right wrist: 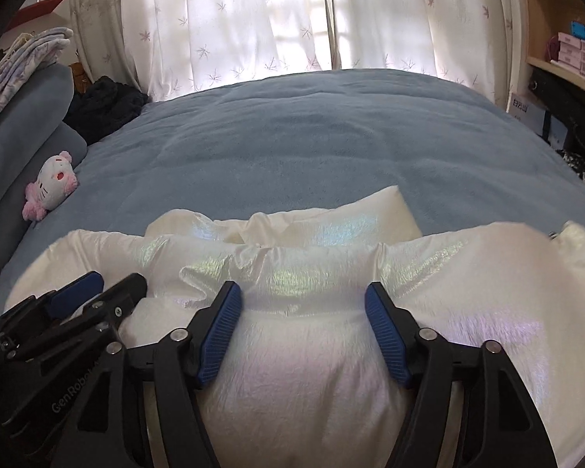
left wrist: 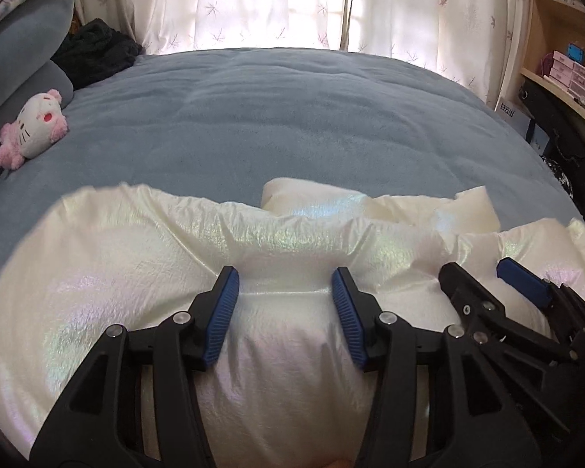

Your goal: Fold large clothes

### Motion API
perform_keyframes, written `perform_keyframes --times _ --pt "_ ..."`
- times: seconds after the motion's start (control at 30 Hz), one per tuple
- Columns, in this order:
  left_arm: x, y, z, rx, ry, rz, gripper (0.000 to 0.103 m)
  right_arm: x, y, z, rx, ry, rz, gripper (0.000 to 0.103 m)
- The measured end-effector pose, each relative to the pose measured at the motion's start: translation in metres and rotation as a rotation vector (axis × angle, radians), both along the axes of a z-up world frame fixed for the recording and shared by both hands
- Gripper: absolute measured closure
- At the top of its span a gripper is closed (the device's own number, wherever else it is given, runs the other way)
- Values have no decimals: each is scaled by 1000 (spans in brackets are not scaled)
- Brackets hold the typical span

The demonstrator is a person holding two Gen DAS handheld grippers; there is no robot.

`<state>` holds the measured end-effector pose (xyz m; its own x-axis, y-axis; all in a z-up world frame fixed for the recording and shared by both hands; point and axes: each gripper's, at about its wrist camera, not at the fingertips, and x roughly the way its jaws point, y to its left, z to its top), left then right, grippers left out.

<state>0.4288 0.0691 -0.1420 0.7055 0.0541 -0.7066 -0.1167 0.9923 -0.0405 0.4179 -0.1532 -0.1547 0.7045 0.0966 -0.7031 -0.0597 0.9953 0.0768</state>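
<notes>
A cream, shimmering puffy jacket (left wrist: 144, 273) is lying bunched on the near part of a blue bed cover (left wrist: 292, 124), filling the lower half of both views; its folds are rising in a ridge just past the fingertips, and a plain cream panel is sticking out behind that ridge.

The left gripper (left wrist: 284, 296) is pointing down at the jacket with its jaws spread; the blue pads (left wrist: 222, 319) are standing on either side of a hump of the fabric, with fabric between them but not being pinched. The right gripper (right wrist: 303, 304) is sitting just beside it, on its right; its jaws are spread wider, and the jacket is lying between and under its pads (right wrist: 386, 335) without being squeezed. Each gripper is showing at the edge of the other's view, close alongside.

A white and pink plush toy (left wrist: 33, 128) is resting on the left side of the bed, beside grey-blue pillows (right wrist: 27, 132); a dark bundle of cloth (left wrist: 93, 50) is lying at the far left corner; patterned white curtains (right wrist: 253, 19) are hanging behind the bed, lit from outside; wooden shelves (left wrist: 557, 31) with small pink boxes are standing at the right.
</notes>
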Motion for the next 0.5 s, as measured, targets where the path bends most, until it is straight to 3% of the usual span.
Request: perform_keyframes --times 0.23,0.5 --pt "5 2 -22 -16 -56 4 55 5 -5 -31 30 -42 -16 33" --pt "9 8 -38 -40 -67 5 55 12 -7 -56 28 -45 -22 33"
